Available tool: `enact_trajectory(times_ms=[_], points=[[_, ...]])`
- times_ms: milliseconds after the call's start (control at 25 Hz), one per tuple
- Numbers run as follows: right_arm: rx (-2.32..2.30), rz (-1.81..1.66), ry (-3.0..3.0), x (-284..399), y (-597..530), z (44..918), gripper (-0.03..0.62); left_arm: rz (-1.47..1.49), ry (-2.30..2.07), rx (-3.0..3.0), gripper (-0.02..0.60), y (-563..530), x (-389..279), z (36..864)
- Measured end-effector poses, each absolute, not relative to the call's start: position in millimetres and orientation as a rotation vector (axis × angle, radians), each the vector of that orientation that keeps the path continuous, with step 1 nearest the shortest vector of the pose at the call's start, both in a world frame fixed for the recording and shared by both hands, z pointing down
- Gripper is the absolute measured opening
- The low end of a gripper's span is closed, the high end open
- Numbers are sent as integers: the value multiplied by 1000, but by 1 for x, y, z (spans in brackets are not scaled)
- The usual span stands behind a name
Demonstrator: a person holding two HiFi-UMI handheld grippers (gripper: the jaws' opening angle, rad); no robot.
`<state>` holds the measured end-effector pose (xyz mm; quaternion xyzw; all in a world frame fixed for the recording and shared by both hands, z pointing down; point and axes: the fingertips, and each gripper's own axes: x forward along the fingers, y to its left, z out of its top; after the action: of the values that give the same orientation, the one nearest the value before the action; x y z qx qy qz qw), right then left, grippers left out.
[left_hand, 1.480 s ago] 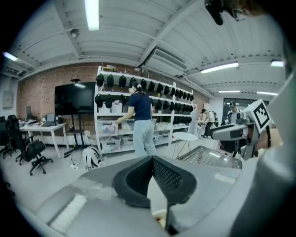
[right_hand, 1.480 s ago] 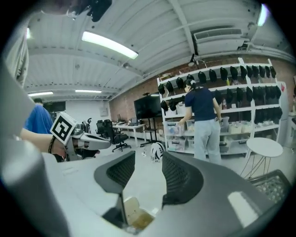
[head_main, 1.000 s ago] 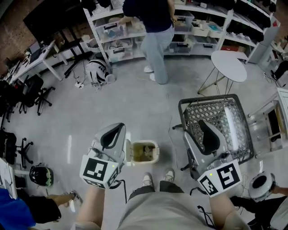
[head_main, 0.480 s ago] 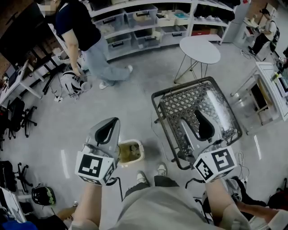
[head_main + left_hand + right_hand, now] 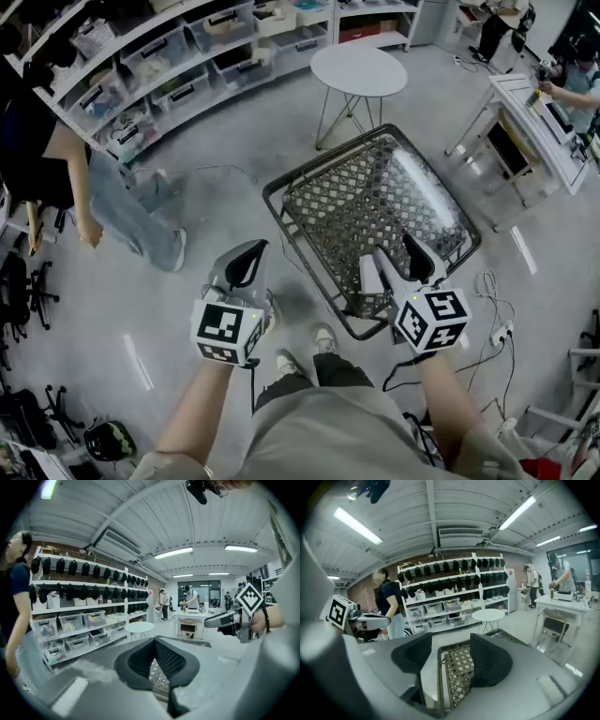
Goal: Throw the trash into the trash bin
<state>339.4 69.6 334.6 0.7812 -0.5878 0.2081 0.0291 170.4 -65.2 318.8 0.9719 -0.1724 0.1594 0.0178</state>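
No trash and no trash bin show in any view now. My left gripper (image 5: 246,255) hangs over the grey floor left of a black wire-mesh rack (image 5: 375,197). Its black pads meet at the tips, with nothing between them (image 5: 154,641). My right gripper (image 5: 392,255) is over the near edge of the rack. Its jaws have just been opening and stand apart and empty (image 5: 451,641); the mesh (image 5: 457,677) shows through the gap. Each gripper appears in the other's view, off to the side.
A round white table (image 5: 359,70) stands beyond the rack, with shelves of clear bins (image 5: 178,52) behind it. A person (image 5: 89,192) walks at the left. A white desk (image 5: 534,103) is at the right. Cables (image 5: 492,333) lie on the floor.
The view has swung right and the small bin by my feet has left the picture. Both grippers now sit at the mesh rack. The right jaws stand wider. The person has walked left.
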Motion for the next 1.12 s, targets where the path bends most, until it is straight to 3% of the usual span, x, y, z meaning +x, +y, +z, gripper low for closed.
enact_trajectory(times_ms=[400, 1120], points=[[2369, 1024, -1573, 375, 95, 477, 308, 758, -317, 2894, 2, -44, 232, 423], [2126, 1391, -1291, 358, 117, 671, 380, 1086, -179, 2630, 2, -9, 226, 576]])
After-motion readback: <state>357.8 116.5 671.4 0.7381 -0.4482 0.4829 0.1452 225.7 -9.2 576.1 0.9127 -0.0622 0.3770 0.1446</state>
